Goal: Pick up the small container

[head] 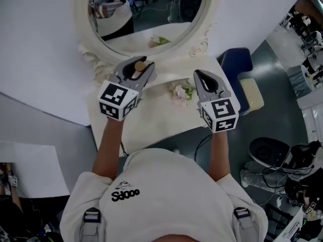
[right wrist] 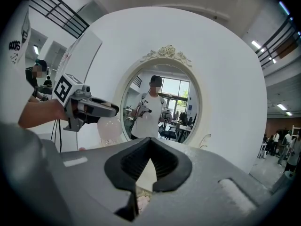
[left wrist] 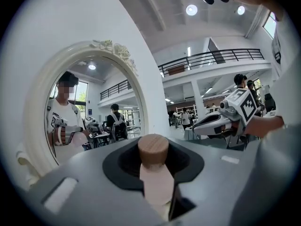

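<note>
The small container (left wrist: 155, 180) is a pale pink bottle with a round wooden cap (left wrist: 153, 147). My left gripper (left wrist: 153, 160) is shut on its neck and holds it upright above the table. In the head view the cap (head: 140, 66) shows between the left gripper's (head: 137, 73) jaws, in front of the mirror. The right gripper view shows the left gripper (right wrist: 110, 109) from the side, with the pink body (right wrist: 110, 127) hanging below it. My right gripper (head: 204, 78) hovers to the right, over the table; its jaws (right wrist: 149, 142) are shut with nothing between them.
A round cream-framed mirror (head: 146, 14) stands at the back of the small white table (head: 151, 127). A pink flower sprig (head: 179, 92) lies between the grippers. A blue chair (head: 234, 64) stands right of the table. A white wall (head: 40, 59) is at the left.
</note>
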